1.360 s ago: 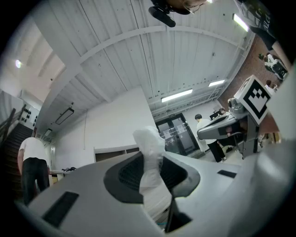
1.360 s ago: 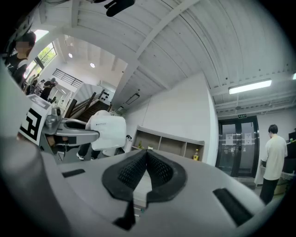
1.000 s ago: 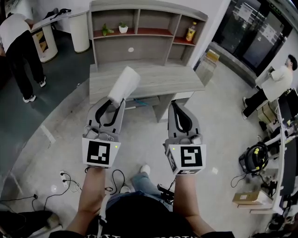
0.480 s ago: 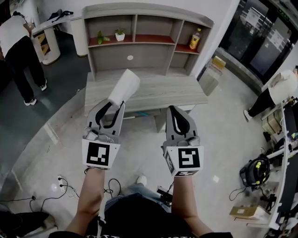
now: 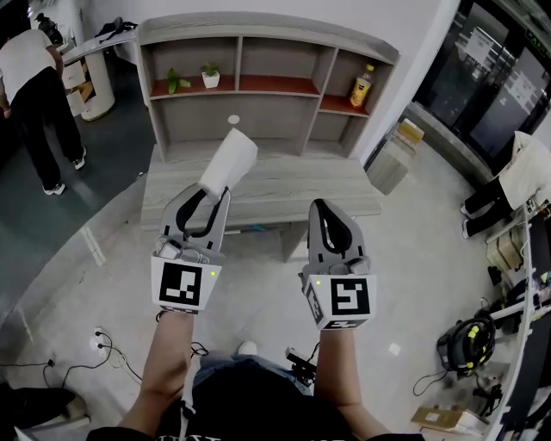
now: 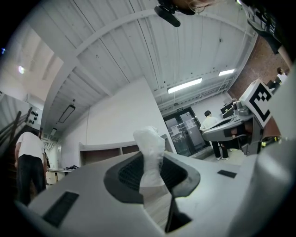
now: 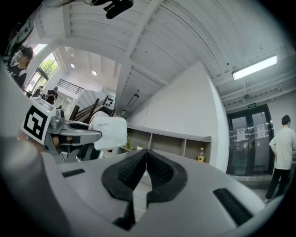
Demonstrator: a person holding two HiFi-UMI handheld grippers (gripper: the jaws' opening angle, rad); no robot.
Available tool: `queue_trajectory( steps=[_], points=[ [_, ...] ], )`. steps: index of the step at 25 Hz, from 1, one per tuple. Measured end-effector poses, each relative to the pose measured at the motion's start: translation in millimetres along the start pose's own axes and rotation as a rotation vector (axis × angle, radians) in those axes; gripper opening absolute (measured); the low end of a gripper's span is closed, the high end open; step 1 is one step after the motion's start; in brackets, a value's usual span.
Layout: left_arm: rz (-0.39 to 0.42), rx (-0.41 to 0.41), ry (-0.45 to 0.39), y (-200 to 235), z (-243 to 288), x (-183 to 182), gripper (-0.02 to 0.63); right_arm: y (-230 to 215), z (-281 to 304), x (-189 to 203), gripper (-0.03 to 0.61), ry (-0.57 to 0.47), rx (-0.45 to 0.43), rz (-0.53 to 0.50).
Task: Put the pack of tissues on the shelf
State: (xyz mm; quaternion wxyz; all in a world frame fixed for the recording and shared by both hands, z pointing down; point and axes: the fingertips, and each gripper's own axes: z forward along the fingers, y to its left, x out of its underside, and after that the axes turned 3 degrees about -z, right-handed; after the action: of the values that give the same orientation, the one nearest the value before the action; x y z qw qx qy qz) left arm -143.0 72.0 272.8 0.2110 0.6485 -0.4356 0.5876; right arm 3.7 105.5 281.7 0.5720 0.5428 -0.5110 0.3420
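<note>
Pack of tissues (image 5: 229,160) pinched at its lower end by left gripper (image 5: 210,196), jaws closed onto it, white wrap bulging up past the pads in left gripper view. Held in the air, tilted up and away from the body, seen against grey wooden desk (image 5: 336,185) in head view, not on the shelf. Right gripper (image 5: 320,207) beside it, to the right and apart from the left one, pads pressed together with nothing between them, clear in right gripper view. Both held out on bare forearms, marker cubes facing the head camera. Shelf unit (image 5: 267,24) at back of desk against white wall, open compartments with red-brown boards. Small potted plant (image 5: 209,76) and green item (image 5: 174,83) in upper left compartment, yellow bottle (image 5: 360,86) in right compartment. Person in white top and black trousers (image 5: 34,77) at far left, second person (image 5: 525,168) at far right near glass doors. Cables (image 5: 103,344) on floor at lower left.
</note>
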Motion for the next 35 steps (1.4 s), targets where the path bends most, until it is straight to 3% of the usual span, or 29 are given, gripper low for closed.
queue_trajectory(
  steps=[15, 35],
  points=[
    [-0.029, -0.024, -0.001, 3, 57, 17, 0.097, -42, 32, 23, 0.017, 0.006, 0.027, 0.017],
    [-0.078, -0.087, -0.041, 64, 225, 63, 0.097, -113, 194, 52, 0.017, 0.009, -0.033, -0.054]
  ],
)
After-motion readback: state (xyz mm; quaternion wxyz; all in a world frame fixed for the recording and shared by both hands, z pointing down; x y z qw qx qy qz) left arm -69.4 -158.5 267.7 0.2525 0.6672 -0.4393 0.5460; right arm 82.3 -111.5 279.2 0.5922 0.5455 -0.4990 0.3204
